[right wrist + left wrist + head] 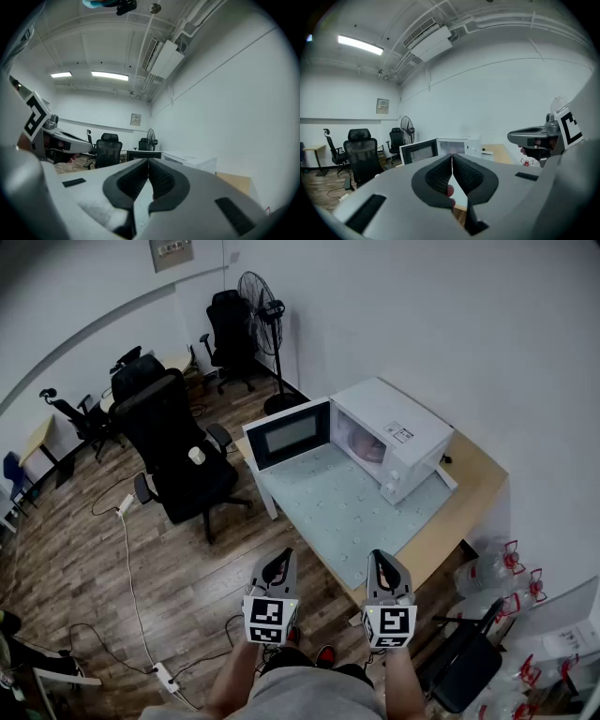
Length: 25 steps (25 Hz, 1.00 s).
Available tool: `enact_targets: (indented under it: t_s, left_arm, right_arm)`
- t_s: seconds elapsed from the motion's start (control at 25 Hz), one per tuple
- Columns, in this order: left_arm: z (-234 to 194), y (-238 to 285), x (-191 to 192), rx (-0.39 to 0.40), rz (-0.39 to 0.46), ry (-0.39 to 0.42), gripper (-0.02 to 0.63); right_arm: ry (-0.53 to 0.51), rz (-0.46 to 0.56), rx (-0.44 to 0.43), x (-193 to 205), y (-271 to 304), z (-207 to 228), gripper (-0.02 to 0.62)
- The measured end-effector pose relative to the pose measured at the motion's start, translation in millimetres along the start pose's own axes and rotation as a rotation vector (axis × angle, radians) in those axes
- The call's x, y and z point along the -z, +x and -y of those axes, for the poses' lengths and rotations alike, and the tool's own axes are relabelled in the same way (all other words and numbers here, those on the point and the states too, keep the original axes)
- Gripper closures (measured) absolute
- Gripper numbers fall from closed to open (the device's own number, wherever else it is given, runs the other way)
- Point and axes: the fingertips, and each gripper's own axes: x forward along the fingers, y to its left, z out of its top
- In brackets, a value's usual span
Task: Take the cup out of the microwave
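Obs. Both grippers are empty. In the left gripper view your left gripper (451,161) has its ribbed pads pressed together with nothing between them. The right gripper view shows the same for your right gripper (148,165). You hold them side by side, short of the near table (469,493) edge. My reading is that the reach has not begun.

Placement. The microwave (394,432) sits ahead of both grippers and well apart from them, beyond a pale mat (337,507). Its door (289,434) is swung fully open, on the left gripper's side. That leaves the cavity mouth clear for a straight approach. The cup (360,446) shows as a pinkish shape inside the cavity. It is untouched and closer to the right gripper's line than the left's.

Views compared.
- Head view: the only view giving the layout, with both grippers, the mat, the open door and the cup in the cavity.
- Left gripper view: looks over its closed jaws at the door and the lit cavity. A faint pink patch there may be the cup, but I cannot confirm it. The right gripper shows off to its right.
- Right gripper view: shows the microwave's top and the door edge-on, but not the cavity interior, so no cup.

Judgement. You must spread the jaws before entering the cavity.
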Motion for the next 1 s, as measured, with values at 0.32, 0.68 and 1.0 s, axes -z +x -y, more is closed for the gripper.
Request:
enact_targets:
  t_s: [0.32, 0.68, 1.0]
  left_arm:
    - [5, 5, 2, -0.011, 0.0, -0.01, 0.581]
    - [8, 21, 2, -0.025, 0.0, -0.01, 0.581]
    - [-12, 64, 0, -0.023, -0.005, -0.014, 0.581]
  right_arm:
    - [0.022, 0.006, -0.008, 2, 0, 9, 0.575]
    - [0.016, 0.009, -0.016, 4, 12, 22, 0.575]
    - [0.024, 0.004, -0.007, 10, 56, 37, 0.575]
